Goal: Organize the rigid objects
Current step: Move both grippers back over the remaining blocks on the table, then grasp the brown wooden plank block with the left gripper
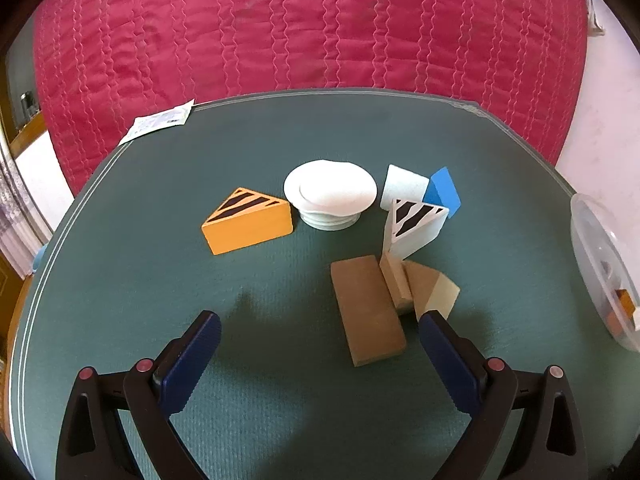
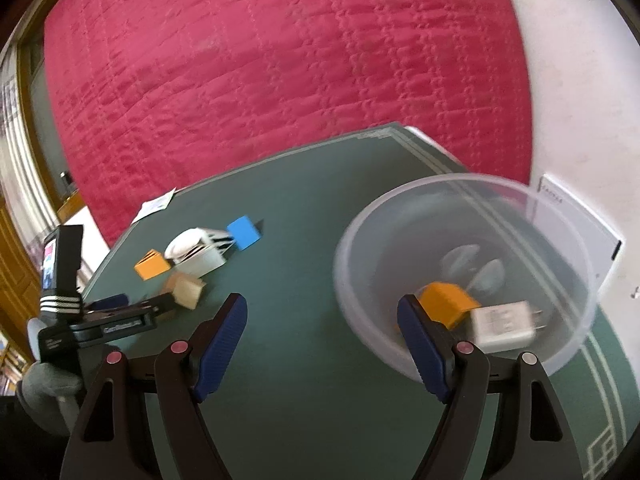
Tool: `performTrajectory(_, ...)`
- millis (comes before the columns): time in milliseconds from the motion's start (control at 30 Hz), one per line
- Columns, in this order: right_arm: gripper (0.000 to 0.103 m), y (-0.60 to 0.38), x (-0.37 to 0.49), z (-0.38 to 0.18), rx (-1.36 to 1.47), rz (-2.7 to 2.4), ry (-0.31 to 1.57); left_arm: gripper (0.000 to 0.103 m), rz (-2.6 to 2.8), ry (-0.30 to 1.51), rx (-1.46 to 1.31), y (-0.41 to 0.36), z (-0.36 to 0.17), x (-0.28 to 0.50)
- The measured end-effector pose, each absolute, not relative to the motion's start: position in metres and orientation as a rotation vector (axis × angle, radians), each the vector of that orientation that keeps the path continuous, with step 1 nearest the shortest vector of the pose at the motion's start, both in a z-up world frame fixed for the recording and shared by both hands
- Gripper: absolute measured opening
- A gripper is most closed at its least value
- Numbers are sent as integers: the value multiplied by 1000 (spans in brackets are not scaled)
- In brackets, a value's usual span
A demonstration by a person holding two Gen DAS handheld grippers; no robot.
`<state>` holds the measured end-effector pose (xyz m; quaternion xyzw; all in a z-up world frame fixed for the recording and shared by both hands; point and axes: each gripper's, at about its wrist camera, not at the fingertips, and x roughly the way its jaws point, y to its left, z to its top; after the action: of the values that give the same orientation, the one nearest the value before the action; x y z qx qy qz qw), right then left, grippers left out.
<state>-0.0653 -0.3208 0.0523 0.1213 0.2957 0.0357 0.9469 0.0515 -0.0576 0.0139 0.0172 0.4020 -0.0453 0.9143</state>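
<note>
My left claw [image 1: 320,330] hangs spread and empty over the tabletop [image 1: 120,280], with the tan slab [image 1: 368,310] between its tips. My right claw [image 2: 322,312] gapes empty beside the bowl [image 2: 560,220], which holds an orange block [image 2: 450,300] and, seemingly, a white one [image 2: 502,326].

We see a table [image 1: 120,300] covered with a dark green mat edged in pale double lines; in the right wrist view a pale geometric border pattern shows at the near right corner. Behind the table lies a bed under a quilted magenta bedspread [image 1: 300,28] with wavy stitched rows, filling most of the background. To the right, a white surface [image 2: 580,100], maybe floor or wall, we cannot tell. At far left, wooden furniture [image 2: 16,264] in a golden-brown tone and a strip of light curtain-like fabric [image 1: 16,216]. Daylight is bright and even, with soft shadows on the mat.
</note>
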Motion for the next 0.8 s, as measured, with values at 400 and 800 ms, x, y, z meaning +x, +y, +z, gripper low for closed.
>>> performTrajectory(400,79,-285,-55,38,225,164,680,75,-152,862,64,-62,8,57)
performTrajectory(800,78,-268,-37,26,284,238,778,29,-226,832,38,-63,12,62)
